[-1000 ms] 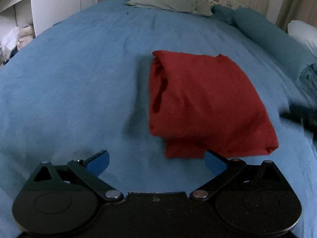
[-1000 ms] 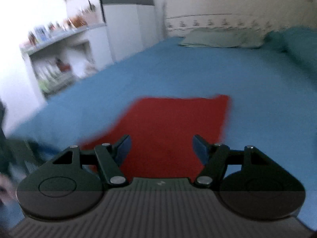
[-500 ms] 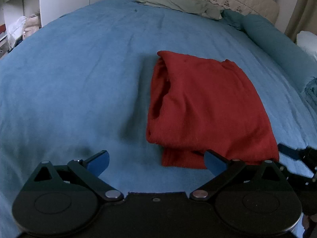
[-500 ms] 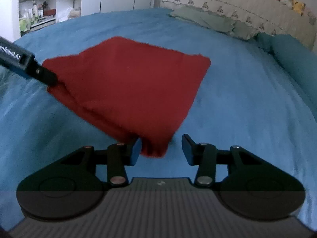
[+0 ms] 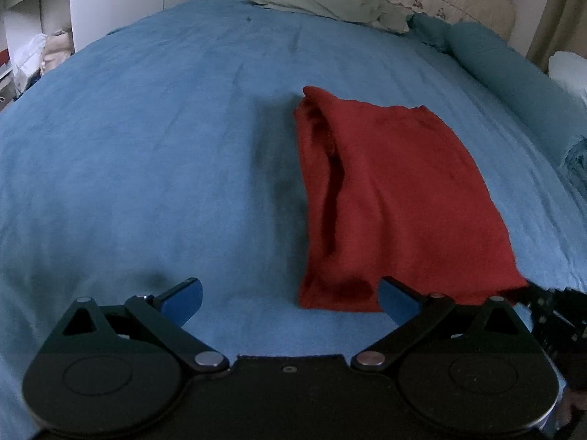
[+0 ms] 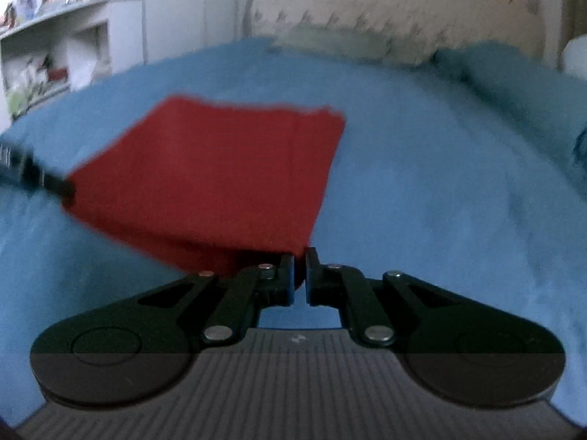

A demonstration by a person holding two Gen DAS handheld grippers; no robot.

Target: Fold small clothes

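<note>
1. Blue bedspread (image 5: 146, 146) covers the bed, and at the far left a white shelf unit (image 5: 40, 36) stands beside it.
2. The left gripper (image 5: 290, 295) hovers low over the bedspread with its blue fingers (image 5: 183, 295) spread wide and holding nothing; the right-hand one sits just at the near edge of the garment.
3. The red garment (image 5: 396, 198) lies right of centre on the bed, already doubled over: layered edges show along its left side, where a fold gapes a little.
4. The right gripper (image 6: 300, 271) has its fingers closed on the garment's near right corner, pinching the red cloth between them. That view is blurred, so how much cloth is caught is hard to say.
5. At the head of the bed lie a grey-green pillow (image 5: 330, 3) and a teal bolster (image 5: 513, 80).
6. Judged from this, the folding is well along: at least one fold is in. What is probably left is one more fold or a tidy-up, with the left corner not yet taken.
</note>
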